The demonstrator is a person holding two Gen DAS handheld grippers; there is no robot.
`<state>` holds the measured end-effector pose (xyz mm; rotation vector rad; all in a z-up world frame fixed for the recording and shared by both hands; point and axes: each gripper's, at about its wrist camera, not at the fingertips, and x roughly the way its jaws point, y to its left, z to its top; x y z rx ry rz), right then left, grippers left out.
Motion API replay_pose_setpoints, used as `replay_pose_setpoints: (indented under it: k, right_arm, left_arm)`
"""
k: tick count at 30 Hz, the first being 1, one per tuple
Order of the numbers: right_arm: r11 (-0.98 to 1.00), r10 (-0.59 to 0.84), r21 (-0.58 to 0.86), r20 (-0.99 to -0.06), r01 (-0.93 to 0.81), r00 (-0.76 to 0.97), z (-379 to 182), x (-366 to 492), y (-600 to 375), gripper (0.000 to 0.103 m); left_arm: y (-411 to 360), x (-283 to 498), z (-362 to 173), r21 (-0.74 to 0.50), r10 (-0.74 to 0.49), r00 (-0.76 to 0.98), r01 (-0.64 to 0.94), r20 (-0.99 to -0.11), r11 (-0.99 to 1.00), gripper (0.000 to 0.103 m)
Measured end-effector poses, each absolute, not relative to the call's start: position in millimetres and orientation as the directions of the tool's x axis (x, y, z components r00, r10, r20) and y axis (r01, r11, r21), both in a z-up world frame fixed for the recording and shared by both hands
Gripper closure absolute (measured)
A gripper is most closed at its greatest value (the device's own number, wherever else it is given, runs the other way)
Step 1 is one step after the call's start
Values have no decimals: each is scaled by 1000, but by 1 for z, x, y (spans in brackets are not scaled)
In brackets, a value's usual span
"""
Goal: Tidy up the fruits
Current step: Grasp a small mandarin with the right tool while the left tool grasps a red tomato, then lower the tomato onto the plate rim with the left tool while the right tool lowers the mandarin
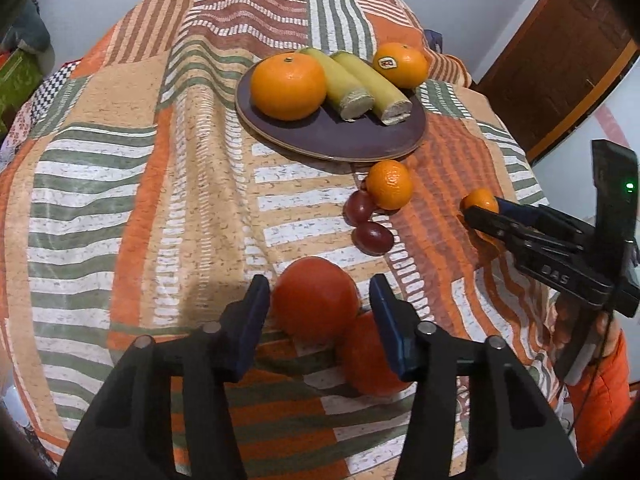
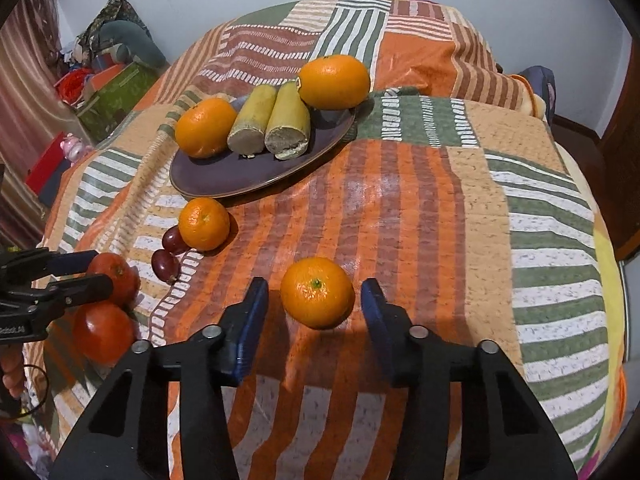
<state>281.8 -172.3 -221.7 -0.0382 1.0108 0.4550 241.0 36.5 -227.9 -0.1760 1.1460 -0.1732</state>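
text: "DAS" | on: right gripper (image 1: 480, 216) body (partly hidden) | orange's sticker (image 1: 387, 63): unreadable

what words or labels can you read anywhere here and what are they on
"DAS": raised letters on the black body of the right gripper, seen from the left wrist camera.
"Robot AI", roughly: small white print on the left gripper, cut off at the frame edge, so uncertain.
Sticker on the orange at the plate's far edge: dark marks, too blurred to read.
Nothing else carries text.
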Motion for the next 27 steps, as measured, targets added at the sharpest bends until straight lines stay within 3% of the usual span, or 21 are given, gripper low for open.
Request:
replay_pose_setpoints:
  k: [5,11,27]
  right_arm:
    - [902,356,175,-819,-394,450,-220,280,-173,70]
    - [898,372,183,-803,-400,466,-210,277,-174,70]
    - [886,408,181,-744,-427,530,-176,284,-162,70]
  left_arm:
    - [41,242,-228,-230,-225,397,36,-890,972,60]
    - [50,239,-226,-271,-253,395,13,-883,963,62]
    - [52,266,-175,-243,-219,514,22,-829,970,62]
